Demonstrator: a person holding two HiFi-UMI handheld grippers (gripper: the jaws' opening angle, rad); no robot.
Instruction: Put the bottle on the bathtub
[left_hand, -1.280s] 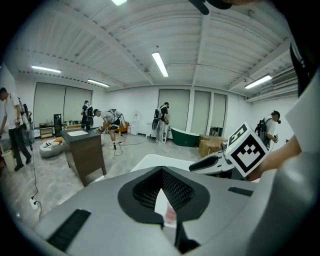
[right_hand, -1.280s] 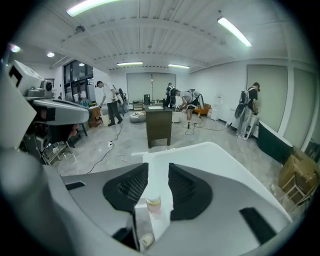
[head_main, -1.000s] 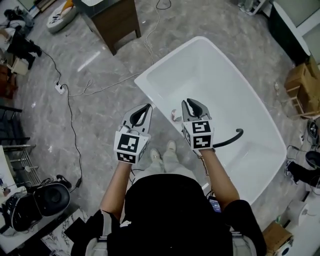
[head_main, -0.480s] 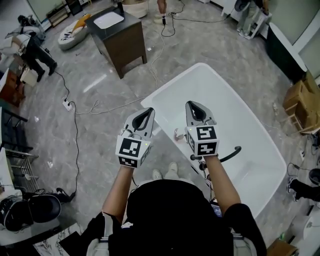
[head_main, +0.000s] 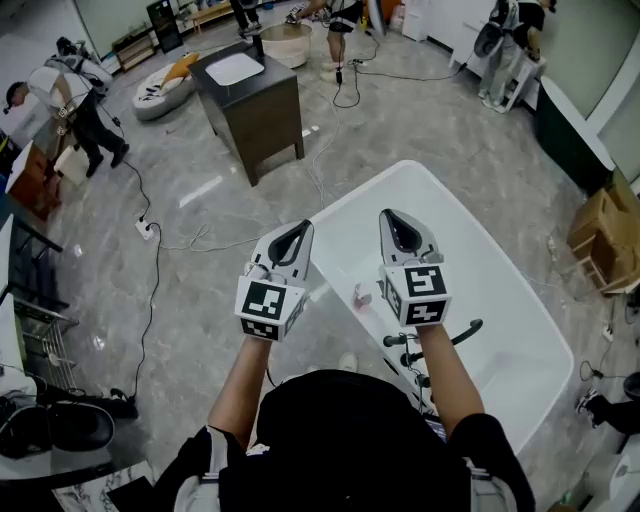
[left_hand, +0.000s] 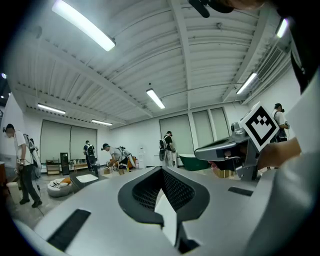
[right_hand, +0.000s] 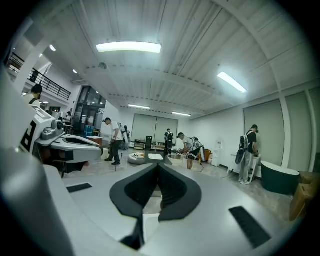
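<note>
The white bathtub (head_main: 500, 270) stands on the grey floor in front of me, under both grippers. A small pinkish bottle (head_main: 358, 297) stands at the tub's near rim, seen between the two grippers and below them. My left gripper (head_main: 300, 229) is held up over the tub's left edge, shut and holding nothing. My right gripper (head_main: 392, 216) hangs over the basin, shut and holding nothing too. Both gripper views look level across the room. The left gripper (left_hand: 161, 171) and the right gripper (right_hand: 159, 166) show closed jaws there, and neither view shows the bottle.
A black faucet (head_main: 447, 339) curves over the tub's near side. A dark cabinet (head_main: 252, 98) stands beyond the tub, with cables (head_main: 150, 235) on the floor to its left. Cardboard boxes (head_main: 605, 228) sit at the right. Several people work at the back of the room.
The head view has tilted up toward the room, so the tub sits lower in frame. Both grippers have stayed shut and side by side over it.
</note>
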